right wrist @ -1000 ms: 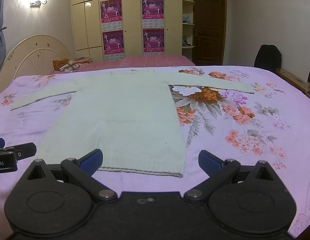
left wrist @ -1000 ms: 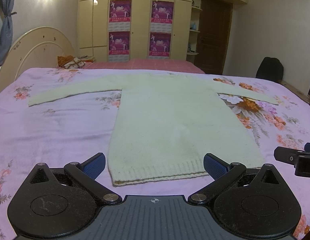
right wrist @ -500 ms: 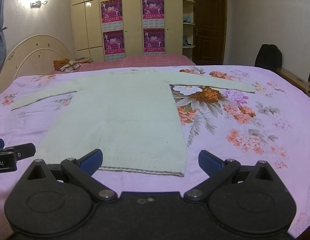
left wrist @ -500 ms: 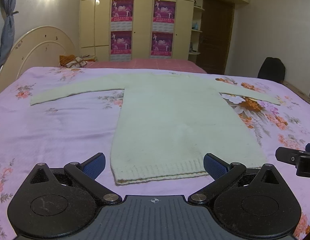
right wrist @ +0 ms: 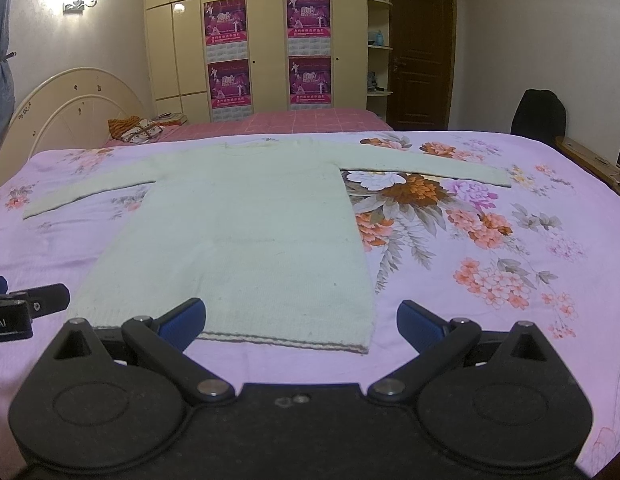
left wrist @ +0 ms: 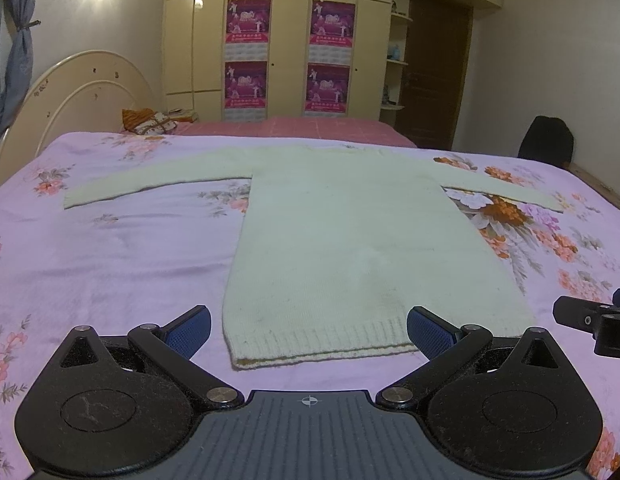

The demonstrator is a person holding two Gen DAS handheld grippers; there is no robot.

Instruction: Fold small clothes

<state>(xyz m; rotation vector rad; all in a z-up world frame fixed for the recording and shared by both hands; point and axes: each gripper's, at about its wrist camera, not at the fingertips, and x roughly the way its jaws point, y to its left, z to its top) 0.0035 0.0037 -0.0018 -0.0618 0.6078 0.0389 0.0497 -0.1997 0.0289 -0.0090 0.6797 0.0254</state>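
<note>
The pale green knitted sweater [left wrist: 350, 240] lay flat on the pink floral bed [left wrist: 109, 248], hem toward both hand-held grippers, sleeves spread sideways. The left hand-held gripper [left wrist: 308, 328] and right hand-held gripper [right wrist: 301, 320] hung spread wide, empty, just short of the hem.

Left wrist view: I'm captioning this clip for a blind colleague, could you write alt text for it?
A pale knit sweater lies flat, sleeves spread, on a floral pink bedspread. The open left gripper hovers at its ribbed hem, holding nothing; the right gripper shows at the right edge.

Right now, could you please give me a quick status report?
Left gripper and right gripper open, empty, at hem. Sweater flat on bed, sleeves spread, unfolded. Nothing on it.
</note>
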